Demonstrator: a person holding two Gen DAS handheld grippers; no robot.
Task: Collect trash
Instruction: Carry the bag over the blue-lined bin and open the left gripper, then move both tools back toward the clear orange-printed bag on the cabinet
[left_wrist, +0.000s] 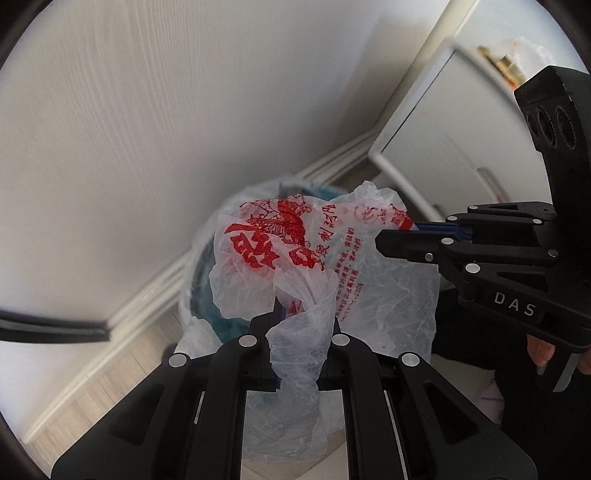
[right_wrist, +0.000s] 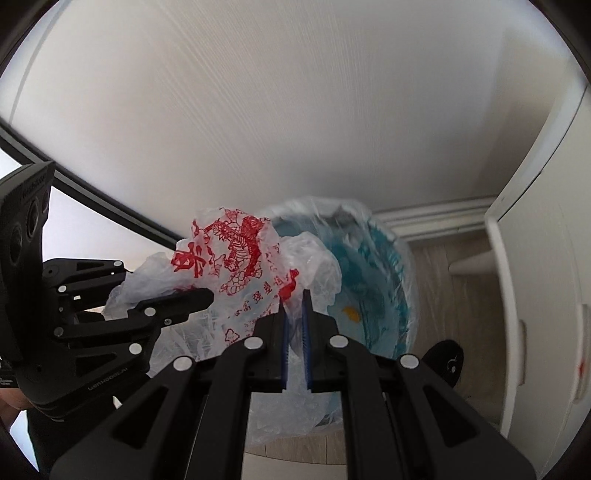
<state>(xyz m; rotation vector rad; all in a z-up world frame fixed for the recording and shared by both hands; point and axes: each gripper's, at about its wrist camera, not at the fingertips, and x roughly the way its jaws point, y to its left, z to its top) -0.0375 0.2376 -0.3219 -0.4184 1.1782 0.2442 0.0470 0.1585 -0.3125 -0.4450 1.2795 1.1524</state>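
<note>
Both jaws clamped on the bag (left_wrist: 280, 254): left gripper (left_wrist: 295, 332) pinching one twisted edge, right gripper (right_wrist: 295, 321) another, film stretched between. Bag held aloft just above the lined bin (right_wrist: 369, 280). Gathering apparently half done; bag not yet tied or carried off, yellow scrap (right_wrist: 351, 314) lying in bin

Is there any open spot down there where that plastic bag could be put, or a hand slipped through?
Bare wood floor shows between the lined blue bin and the white cabinet. The bin's mouth looks open except an orange scrap. It is crowded near the printed bag, gripped by the left gripper and right gripper.
</note>
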